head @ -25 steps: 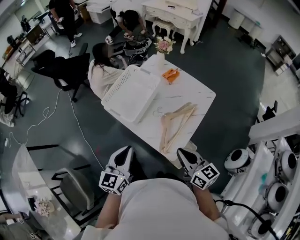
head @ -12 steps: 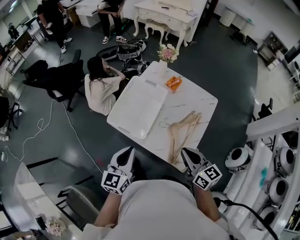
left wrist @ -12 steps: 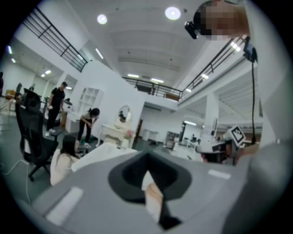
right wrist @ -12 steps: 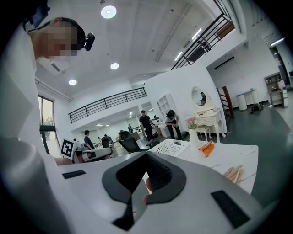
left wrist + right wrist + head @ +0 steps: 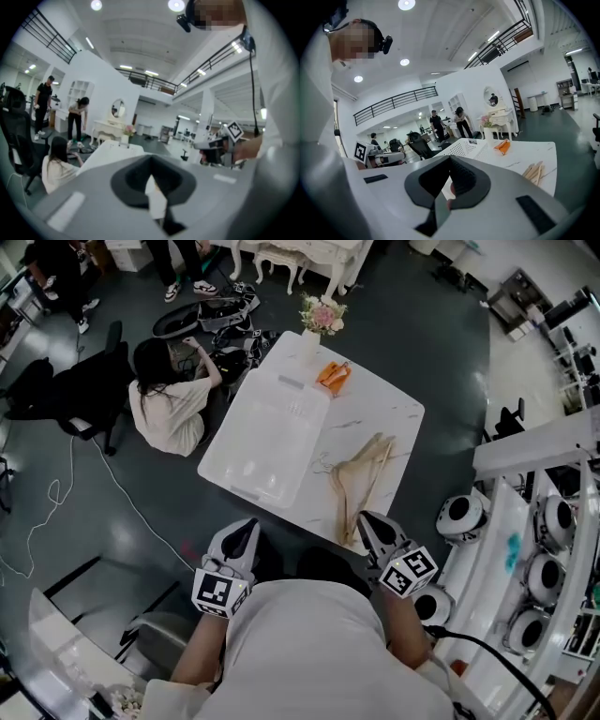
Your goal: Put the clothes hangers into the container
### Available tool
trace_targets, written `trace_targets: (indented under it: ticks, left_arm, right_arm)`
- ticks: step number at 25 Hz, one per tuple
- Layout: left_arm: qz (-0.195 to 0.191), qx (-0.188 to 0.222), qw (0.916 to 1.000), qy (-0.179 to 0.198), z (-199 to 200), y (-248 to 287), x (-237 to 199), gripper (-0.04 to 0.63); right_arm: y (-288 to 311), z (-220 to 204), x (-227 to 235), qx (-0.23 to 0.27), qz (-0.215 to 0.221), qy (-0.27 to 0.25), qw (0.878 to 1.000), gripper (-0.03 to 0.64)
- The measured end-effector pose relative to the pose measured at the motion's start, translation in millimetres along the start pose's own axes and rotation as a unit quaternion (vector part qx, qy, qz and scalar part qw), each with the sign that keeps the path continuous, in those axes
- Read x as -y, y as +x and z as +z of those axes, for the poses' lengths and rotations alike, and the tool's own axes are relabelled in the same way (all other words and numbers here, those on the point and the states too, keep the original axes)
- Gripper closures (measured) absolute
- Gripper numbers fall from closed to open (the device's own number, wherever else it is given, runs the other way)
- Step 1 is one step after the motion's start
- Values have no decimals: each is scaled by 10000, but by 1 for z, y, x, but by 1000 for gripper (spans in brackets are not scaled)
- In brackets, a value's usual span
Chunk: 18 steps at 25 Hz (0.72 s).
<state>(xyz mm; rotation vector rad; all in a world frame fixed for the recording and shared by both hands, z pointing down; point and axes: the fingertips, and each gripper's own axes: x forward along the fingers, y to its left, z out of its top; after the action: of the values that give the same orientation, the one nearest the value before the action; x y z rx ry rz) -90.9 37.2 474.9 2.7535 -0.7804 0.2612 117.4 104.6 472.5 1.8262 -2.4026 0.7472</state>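
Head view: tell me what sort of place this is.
Probably a big open studio or lab staged with home furniture: a marble-look table bearing wooden hangers and a white container, an ornate dressing table, plus an office chair on the dark floor.

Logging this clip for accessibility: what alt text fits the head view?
From above, a person holds the shut left gripper and right gripper near a white table bearing wooden hangers, an empty white container, an orange object and a flower vase.
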Motion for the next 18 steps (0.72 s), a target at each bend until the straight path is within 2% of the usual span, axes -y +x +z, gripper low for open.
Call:
trace_targets:
  ticks: [8, 15, 18]
  left_arm:
    - [-192, -182, 9995, -167, -7, 16, 9, 595]
    - [-6, -284, 9991, -307, -8, 34, 18, 595]
    - [75, -332, 9986, -414, -11, 42, 22, 595]
  right_arm:
    - [16, -32, 31, -541, -149, 305, 9980, 615]
    - [33, -88, 89, -1459, -91, 499, 9880, 610]
    - [41, -122, 116, -1982, -66, 557, 9786, 568]
